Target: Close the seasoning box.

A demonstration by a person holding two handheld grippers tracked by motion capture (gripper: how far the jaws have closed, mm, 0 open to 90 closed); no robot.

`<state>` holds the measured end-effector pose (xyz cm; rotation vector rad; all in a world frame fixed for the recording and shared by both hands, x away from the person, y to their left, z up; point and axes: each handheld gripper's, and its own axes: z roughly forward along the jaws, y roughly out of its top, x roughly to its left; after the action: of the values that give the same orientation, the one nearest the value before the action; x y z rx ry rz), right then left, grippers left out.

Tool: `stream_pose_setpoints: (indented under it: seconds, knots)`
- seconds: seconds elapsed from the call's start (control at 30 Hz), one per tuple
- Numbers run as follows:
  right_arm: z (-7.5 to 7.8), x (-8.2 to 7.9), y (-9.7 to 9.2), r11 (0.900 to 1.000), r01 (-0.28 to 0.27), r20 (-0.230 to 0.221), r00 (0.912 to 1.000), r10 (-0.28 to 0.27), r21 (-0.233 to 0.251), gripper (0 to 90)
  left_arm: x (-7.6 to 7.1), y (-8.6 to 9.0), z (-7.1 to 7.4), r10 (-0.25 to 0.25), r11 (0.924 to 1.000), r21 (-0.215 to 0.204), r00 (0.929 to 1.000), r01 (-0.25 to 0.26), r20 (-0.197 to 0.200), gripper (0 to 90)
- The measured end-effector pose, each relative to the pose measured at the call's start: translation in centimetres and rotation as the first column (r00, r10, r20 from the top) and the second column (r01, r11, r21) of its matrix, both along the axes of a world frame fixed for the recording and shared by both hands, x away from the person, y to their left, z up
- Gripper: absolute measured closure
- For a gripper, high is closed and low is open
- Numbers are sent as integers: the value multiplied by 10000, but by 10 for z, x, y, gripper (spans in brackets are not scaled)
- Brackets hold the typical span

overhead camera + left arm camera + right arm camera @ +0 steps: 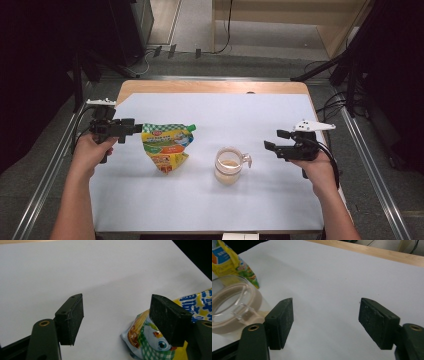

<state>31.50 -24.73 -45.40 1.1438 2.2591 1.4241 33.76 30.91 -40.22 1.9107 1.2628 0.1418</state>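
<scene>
Left gripper (116, 320): jaws wide, nothing pressed between them, one pad just over the corner of the yellow refill pouch (160, 340) at lower right of the left gripper view. Right gripper (325, 323): jaws wide too, bare white sheet between them, the glass mug (230, 302) just beside its near jaw at left of the right gripper view.

Seen from the high view: left gripper (131, 127) touching or nearly touching the pouch (166, 146) left of centre; mug (229, 164) at centre, handle turned toward the right gripper (274, 141), a little apart. White sheet (210, 200) over a wooden table (210, 86).

Pouch probably soft, crinkly, slippery; best pinched at the sealed top edge near the spout. Mug rigid, breakable, smooth; best taken by the handle or across the rim.
</scene>
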Motion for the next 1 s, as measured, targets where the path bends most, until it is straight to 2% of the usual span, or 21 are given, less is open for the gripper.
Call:
stream_pose_setpoints:
  seconds: [0.2, 0.33, 0.37, 0.4, 0.53, 0.67, 0.73, 0.8, 1.0]
  knots:
    - [-10, 5, -8, 9986, 436, -199, 9988, -442, -309, 285, 1, 0, -5, -31, 9999, -99, 10000, 32, 56, 275]
    - [-15, 7, -11, 9983, 351, -350, 9987, -367, -459, 237, 3, 0, -10, -109, 9999, -4, 9997, 109, 230, 259]
    - [-16, 8, -12, 9976, 390, -319, 9987, -409, -570, 238, 4, 0, -11, -88, 10000, 42, 9999, 88, 71, 261]
    - [-17, 9, -13, 9960, 469, -342, 9982, -496, -756, 238, 4, 0, -13, -72, 9999, 85, 10000, 72, 55, 261]
    - [-23, 13, -14, 9935, 563, -413, 9973, -606, -986, 239, 5, 1, -17, -39, 10000, -72, 10000, 39, 74, 261]
    - [-29, 18, -15, 9930, 642, -684, 9951, -711, -989, 238, 7, 4, -23, -52, 10000, 80, 9999, 53, -149, 261]
    - [-32, 20, -14, 9909, 722, -831, 9932, -819, -1137, 240, 7, 5, -26, -86, 10000, 14, 9998, 87, -190, 264]
    - [-34, 22, -15, 9900, 739, -859, 9927, -845, -1199, 239, 7, 6, -29, -96, 9999, -56, 9997, 95, -237, 263]
    - [-33, 21, -14, 9905, 784, -850, 9925, -883, -1128, 239, 7, 6, -33, -144, 9998, 121, 9993, 149, -341, 263]
